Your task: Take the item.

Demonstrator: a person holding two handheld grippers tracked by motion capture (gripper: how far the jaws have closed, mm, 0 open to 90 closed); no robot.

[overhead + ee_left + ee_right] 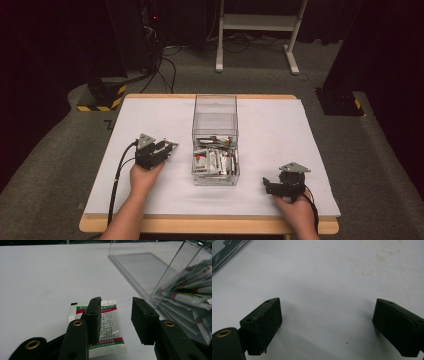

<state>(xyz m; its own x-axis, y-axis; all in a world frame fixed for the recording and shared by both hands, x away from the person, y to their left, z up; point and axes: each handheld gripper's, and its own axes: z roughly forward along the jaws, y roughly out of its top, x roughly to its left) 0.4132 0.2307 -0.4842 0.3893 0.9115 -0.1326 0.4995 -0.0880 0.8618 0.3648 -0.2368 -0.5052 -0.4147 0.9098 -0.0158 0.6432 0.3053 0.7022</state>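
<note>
Left gripper (116,320) hovering just left of clear box (215,140), jaws parted, gripping nothing; sachet (106,327) lying flat on white table (310,150) beneath, left jaw overlapping it in left gripper view. Contact: cannot tell.

Likely step: handling this sachet beside box. Doing it well: centring jaws over sachet, lowering squarely, avoiding box wall.

More sachets (216,160) piling inside box.

Right gripper (327,325) resting right of box, jaws spread wide, holding nothing.

High view overlooks the table (150,195); both claw views skim it closely.
</note>
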